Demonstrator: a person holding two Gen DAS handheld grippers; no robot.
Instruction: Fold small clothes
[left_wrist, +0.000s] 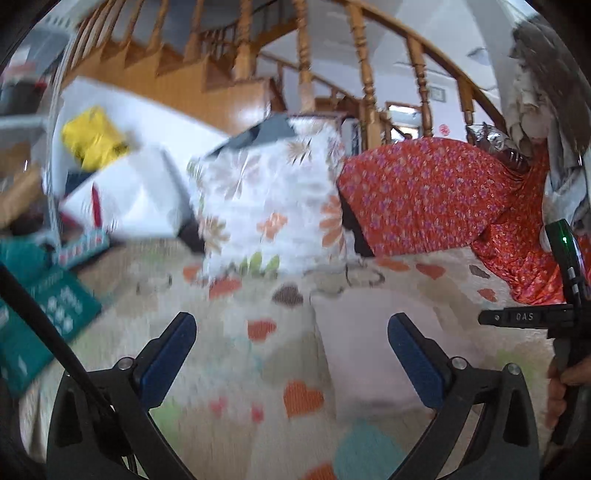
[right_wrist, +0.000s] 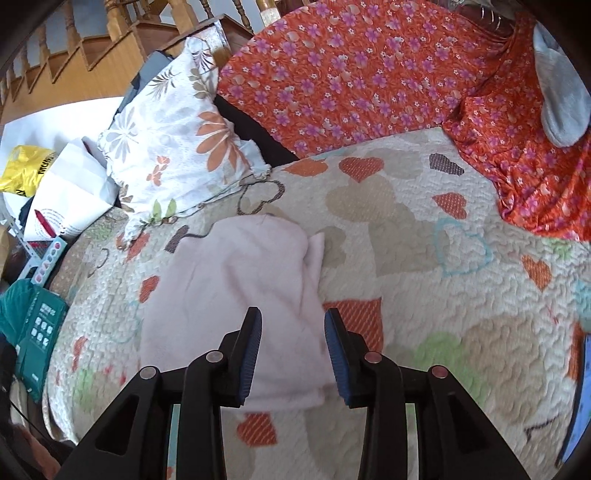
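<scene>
Wooden stair balusters (left_wrist: 303, 55) rose behind a bed covered by a cream quilt (left_wrist: 229, 354) patterned with hearts. From the left wrist, the picture was blurred. The left gripper (left_wrist: 291, 350) stood with its blue-padded jaws spread wide and nothing between them, above the quilt. A pale pink garment (left_wrist: 369, 350) lay flat on the quilt, reaching under the right-hand finger. A floral pillow (left_wrist: 266, 199) leaned at the head of the bed, with a red flowered cloth (left_wrist: 424, 199) draped beside it. At the right edge the other gripper's black body and a hand were partly visible.

From the right wrist, the right gripper (right_wrist: 293, 350) hovered over the near end of the pale pink garment (right_wrist: 236, 288), its jaws parted moderately and gripping nothing. The garment lay folded lengthwise into a long strip on the quilt (right_wrist: 424, 258), a narrow flap showing along its right side. The floral pillow (right_wrist: 173, 144) sat just beyond the garment's far end, the red flowered cloth (right_wrist: 351, 74) across the top. A teal box (right_wrist: 40, 332) lay off the bed's left side, and a yellow bag (right_wrist: 24, 170) farther back.
</scene>
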